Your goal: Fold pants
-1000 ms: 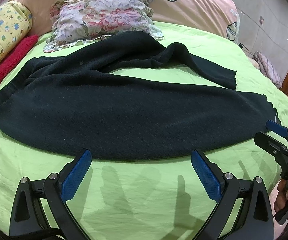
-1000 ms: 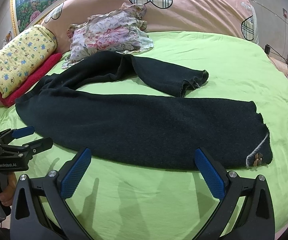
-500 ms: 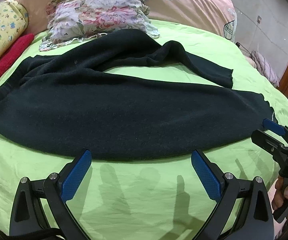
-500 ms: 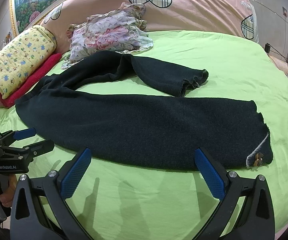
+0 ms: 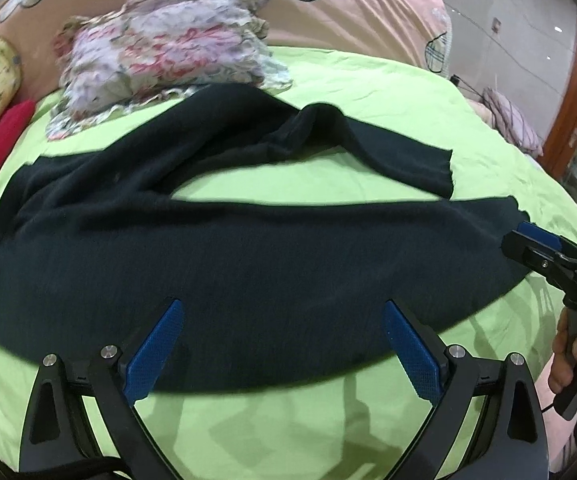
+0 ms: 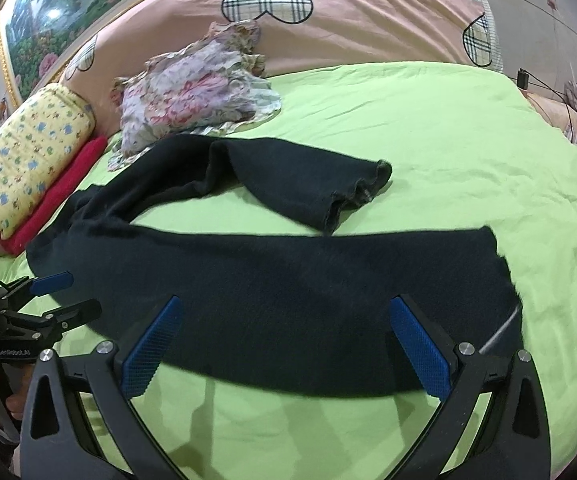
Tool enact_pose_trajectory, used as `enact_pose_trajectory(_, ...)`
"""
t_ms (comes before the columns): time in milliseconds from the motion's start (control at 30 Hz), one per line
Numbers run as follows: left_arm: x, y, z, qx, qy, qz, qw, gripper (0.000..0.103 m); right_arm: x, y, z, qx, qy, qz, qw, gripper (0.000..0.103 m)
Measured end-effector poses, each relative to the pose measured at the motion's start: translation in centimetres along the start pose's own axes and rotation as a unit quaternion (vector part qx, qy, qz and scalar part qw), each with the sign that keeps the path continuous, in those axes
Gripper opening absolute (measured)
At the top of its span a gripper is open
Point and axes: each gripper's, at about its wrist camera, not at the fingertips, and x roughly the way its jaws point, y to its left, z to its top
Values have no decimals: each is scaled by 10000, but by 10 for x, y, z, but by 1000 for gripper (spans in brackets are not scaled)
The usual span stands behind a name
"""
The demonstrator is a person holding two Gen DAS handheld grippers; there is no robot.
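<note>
Black pants lie spread on a green bed sheet, waist at the left, near leg running straight to the right, far leg bent and rumpled behind it. They also show in the right wrist view. My left gripper is open and empty, its blue pads over the near leg's front edge. My right gripper is open and empty over the near leg close to its cuff. Each gripper also shows in the other's view, the right one and the left one.
A floral cloth lies at the back, touching the far leg. A yellow patterned roll and a red cloth lie at the left. A pink heart-patterned pillow is behind. The bed's edge is at the right.
Both grippers have moved forward, so their open pads now stand over the near leg's front edge instead of short of it. The pants have not moved.
</note>
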Motion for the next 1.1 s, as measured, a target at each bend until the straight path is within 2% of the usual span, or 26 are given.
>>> enact_pose_trajectory(267, 18, -4, 55, 478, -57, -52, 9988, 97, 15, -28, 41, 344, 30, 47, 9994, 103)
enact_pose_trajectory(433, 36, 8, 107, 526, 20, -258, 9983, 95, 35, -57, 74, 837, 173, 90, 9963, 103)
enact_pose_trajectory(533, 48, 14, 137, 633, 30, -266, 9976, 94, 54, -74, 90, 1095, 399, 12, 9932, 103)
enact_pose_trajectory(633, 61, 16, 163, 851, 49, -211, 9961, 94, 73, -90, 101, 1439, 631, 203, 9874, 103)
enact_pose_trajectory(900, 126, 14, 215, 1248, 691, -199, 9896, 95, 107, -103, 121, 1502, 899, 218, 9843, 102)
enact_pose_trajectory(1100, 169, 6, 223, 1661, 1220, -171, 9784, 94, 127, -105, 124, 1437, 1210, 285, 9818, 84)
